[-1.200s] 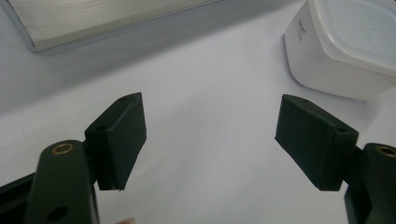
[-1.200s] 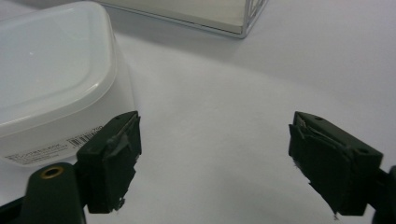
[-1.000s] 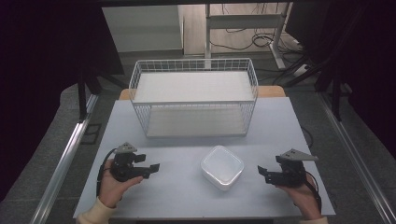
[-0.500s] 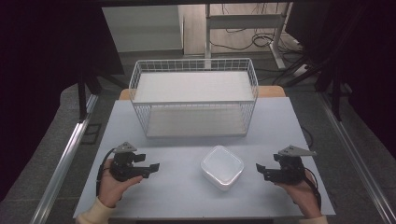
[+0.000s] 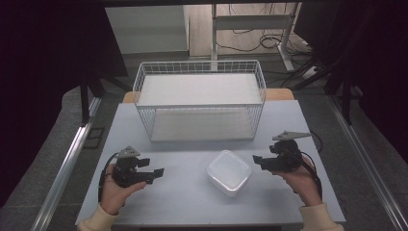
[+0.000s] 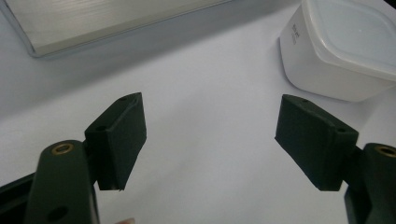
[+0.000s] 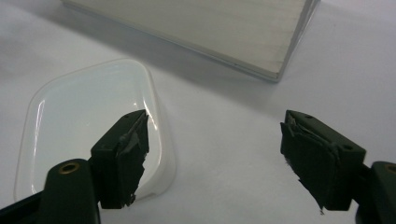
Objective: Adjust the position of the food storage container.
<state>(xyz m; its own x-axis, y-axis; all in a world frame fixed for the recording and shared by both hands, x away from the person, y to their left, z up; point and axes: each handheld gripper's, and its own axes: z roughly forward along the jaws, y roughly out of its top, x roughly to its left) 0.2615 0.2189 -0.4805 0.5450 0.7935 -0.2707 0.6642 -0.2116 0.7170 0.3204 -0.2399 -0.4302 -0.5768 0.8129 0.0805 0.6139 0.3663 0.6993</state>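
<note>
Pale grey tabletop [image 5: 192, 202] carries the whole scene, with dark floor and cabling beyond it. Near the front edge, slightly right of centre, sits a white lidded plastic container [image 5: 229, 172], square with rounded corners, upright and with its lid on. It lies between the two grippers and touches neither.

To its right, the right gripper [image 5: 258, 160] hangs just beside the container with its jaws pointing at it. In the right gripper view the container [image 7: 88, 140] lies low and to the left, partly behind the left-hand jaw. The jaws have just been closing a little, yet they stand wide apart with nothing between them.

On the other side, the left gripper [image 5: 159, 172] rests well apart from the container, released as well, its jaws spread over bare table. The left gripper view has the container [image 6: 341, 51] at the upper right.

Behind the container, toward the far edge, stands a white wire basket [image 5: 199, 103] with an upper and a lower shelf.

Judging by this, the step in hand is the approach: the right gripper seems to be lining up on the container. The next move would call for bringing the spread jaws over the container's rim or around a side wall, then squeezing firmly, since the smooth plastic could slip.
</note>
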